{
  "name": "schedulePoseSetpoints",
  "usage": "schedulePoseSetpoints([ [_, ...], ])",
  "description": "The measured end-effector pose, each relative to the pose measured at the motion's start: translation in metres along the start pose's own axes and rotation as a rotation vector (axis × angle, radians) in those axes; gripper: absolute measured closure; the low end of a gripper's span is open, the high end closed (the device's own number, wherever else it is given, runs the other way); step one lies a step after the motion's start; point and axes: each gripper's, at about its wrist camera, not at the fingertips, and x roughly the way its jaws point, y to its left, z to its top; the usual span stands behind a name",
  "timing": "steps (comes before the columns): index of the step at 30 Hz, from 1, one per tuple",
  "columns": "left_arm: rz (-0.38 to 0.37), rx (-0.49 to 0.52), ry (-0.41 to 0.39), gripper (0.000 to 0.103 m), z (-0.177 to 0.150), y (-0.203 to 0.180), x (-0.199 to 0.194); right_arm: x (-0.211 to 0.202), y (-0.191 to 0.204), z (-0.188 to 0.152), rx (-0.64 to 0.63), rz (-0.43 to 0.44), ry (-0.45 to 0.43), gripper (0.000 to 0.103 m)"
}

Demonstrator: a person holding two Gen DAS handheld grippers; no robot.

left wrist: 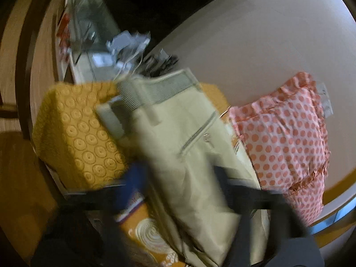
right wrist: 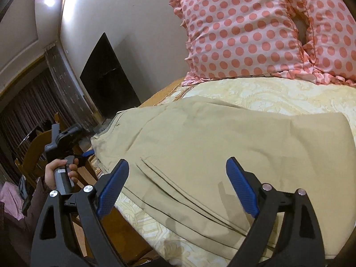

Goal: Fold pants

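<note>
Lying on the bed (right wrist: pixel 289 93), the pants (right wrist: pixel 211 138) are spread flat on the cream patterned cover, in front of the polka-dot pillow (right wrist: pixel 255 29) but not touching the main part of it. Their long axis runs across the right wrist view: the waistband end is at the far left, near the bed edge, and a smooth folded edge is at the right. So they seem to be folded over one time already, I think.

The right gripper (right wrist: pixel 178 184) is just above the near hem edges of the pants, with its blue pads (right wrist: pixel 113 187) wide apart and nothing between them. The cloth lies straight ahead of it and below.

The left gripper (left wrist: pixel 178 189) is at the waistband side. Its view is much blurred, looking along the pants toward the elastic waistband (left wrist: pixel 164 84) and the zip pocket (left wrist: pixel 198 133). Its fingers appear spread on both sides of the cloth, not pinching it, but the blur makes this uncertain.

For the next fold, in my judgement, each gripper should take the end near to it, because the garment lies crosswise between them.
</note>
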Motion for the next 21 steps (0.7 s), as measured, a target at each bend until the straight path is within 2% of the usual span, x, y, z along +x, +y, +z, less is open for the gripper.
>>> schedulePoseSetpoints([
  [3,0.027,0.126,-0.023,0.095,0.001,-0.021,-0.003,-0.005,-0.013,0.003,0.028,-0.018,-0.019,0.012],
  [5,0.016,0.277,-0.073,0.096,-0.004,-0.058,-0.015,-0.019,-0.026,0.002,0.054,-0.043,-0.050,0.012],
  [7,-0.044,0.430,-0.102,0.097,-0.014,-0.106,-0.027,-0.034,-0.039,0.003,0.084,-0.070,-0.088,0.012],
  [8,-0.097,0.519,-0.102,0.097,-0.025,-0.136,-0.033,-0.044,-0.048,0.003,0.108,-0.088,-0.114,0.012],
  [9,-0.133,0.572,-0.094,0.097,-0.033,-0.155,-0.035,-0.053,-0.056,0.003,0.129,-0.107,-0.139,0.012],
  [12,-0.289,0.800,-0.041,0.097,-0.086,-0.229,-0.042,-0.085,-0.081,0.003,0.199,-0.174,-0.218,0.012],
  [14,-0.437,0.954,0.033,0.097,-0.139,-0.271,-0.047,-0.109,-0.097,0.002,0.256,-0.209,-0.276,0.011],
  [16,-0.519,1.061,0.135,0.096,-0.188,-0.293,-0.041,-0.129,-0.114,-0.001,0.326,-0.221,-0.324,0.010],
  [18,-0.541,1.182,0.262,0.095,-0.249,-0.300,-0.022,-0.143,-0.129,-0.005,0.393,-0.213,-0.355,0.009],
  [19,-0.534,1.222,0.305,0.094,-0.268,-0.297,-0.014,-0.146,-0.135,-0.007,0.419,-0.206,-0.360,0.008],
  [20,-0.525,1.264,0.374,0.093,-0.290,-0.292,-0.003,-0.147,-0.142,-0.010,0.452,-0.197,-0.354,0.008],
  [21,-0.522,1.301,0.475,0.092,-0.313,-0.282,0.008,-0.146,-0.145,-0.011,0.470,-0.188,-0.345,0.008],
])
